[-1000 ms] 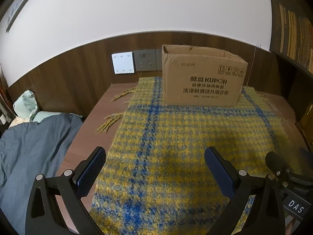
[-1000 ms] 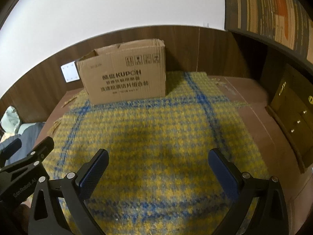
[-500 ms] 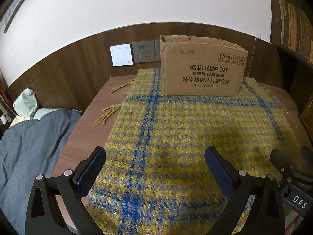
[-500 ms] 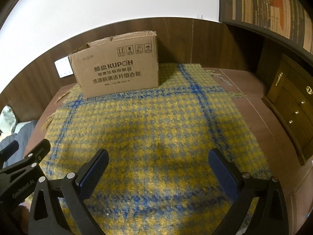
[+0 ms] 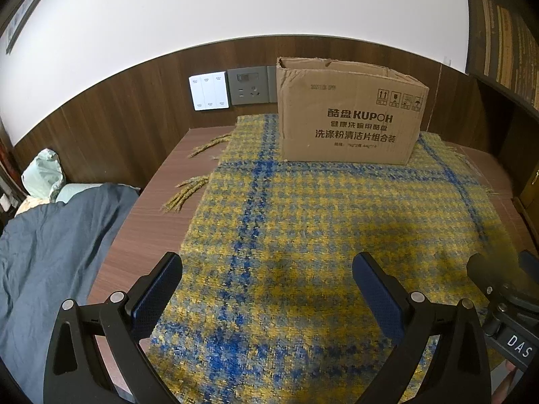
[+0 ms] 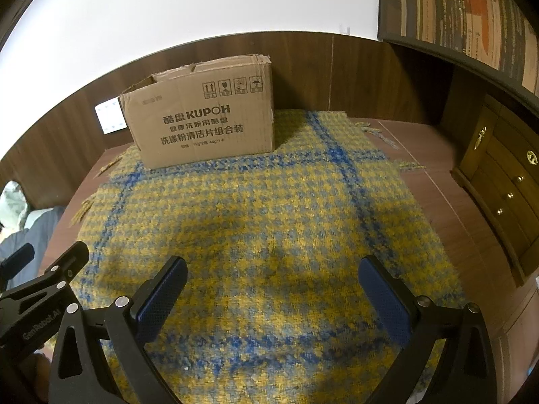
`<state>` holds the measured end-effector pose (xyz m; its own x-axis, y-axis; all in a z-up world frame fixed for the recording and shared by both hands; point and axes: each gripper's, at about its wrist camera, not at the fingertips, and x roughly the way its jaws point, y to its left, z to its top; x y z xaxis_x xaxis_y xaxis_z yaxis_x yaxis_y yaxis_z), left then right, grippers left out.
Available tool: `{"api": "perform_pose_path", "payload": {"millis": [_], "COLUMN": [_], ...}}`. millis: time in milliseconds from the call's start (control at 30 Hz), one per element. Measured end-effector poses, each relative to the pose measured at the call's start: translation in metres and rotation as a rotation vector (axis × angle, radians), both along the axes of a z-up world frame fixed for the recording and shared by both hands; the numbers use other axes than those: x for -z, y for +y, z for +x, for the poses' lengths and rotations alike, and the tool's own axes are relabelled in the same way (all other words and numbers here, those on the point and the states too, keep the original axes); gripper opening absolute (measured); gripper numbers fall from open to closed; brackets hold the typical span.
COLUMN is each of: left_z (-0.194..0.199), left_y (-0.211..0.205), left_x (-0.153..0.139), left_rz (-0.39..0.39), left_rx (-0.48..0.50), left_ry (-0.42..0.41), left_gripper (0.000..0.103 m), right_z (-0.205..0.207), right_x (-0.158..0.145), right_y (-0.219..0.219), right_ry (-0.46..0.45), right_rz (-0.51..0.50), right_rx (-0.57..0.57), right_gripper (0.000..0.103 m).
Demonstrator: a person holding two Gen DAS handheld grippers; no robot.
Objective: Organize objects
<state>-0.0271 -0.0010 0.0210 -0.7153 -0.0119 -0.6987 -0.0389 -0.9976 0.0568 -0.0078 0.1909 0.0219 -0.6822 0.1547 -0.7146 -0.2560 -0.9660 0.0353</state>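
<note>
Two grippers hover over the yellow-and-blue woven cloth (image 5: 303, 222), both with jaws wide apart and nothing between them: left gripper (image 5: 266, 289), right gripper (image 6: 273, 289). Cardboard box (image 5: 350, 118) sits at the cloth's far end near the wall, top open, contents hidden. No loose objects in sight. Best bet: approach level, check inside the box first, avoid snagging the cloth fringe (image 5: 185, 193).
</note>
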Motion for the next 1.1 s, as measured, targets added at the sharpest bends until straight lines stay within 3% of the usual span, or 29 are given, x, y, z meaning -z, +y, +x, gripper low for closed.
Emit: {"api": "perform_pose_path", "payload": {"millis": [1100], "left_z": [0.0029], "left_y": [0.0031], "left_x": [-0.0002], "left_rz": [0.013], "left_rx": [0.001], "left_ry": [-0.019], "left_gripper": [0.103], "right_z": [0.0036], "right_x": [-0.0017], "right_y": [0.0040], "right_ry": [0.015], "right_rz": [-0.010], "right_rx": [-0.001], "right_gripper": [0.102]}}
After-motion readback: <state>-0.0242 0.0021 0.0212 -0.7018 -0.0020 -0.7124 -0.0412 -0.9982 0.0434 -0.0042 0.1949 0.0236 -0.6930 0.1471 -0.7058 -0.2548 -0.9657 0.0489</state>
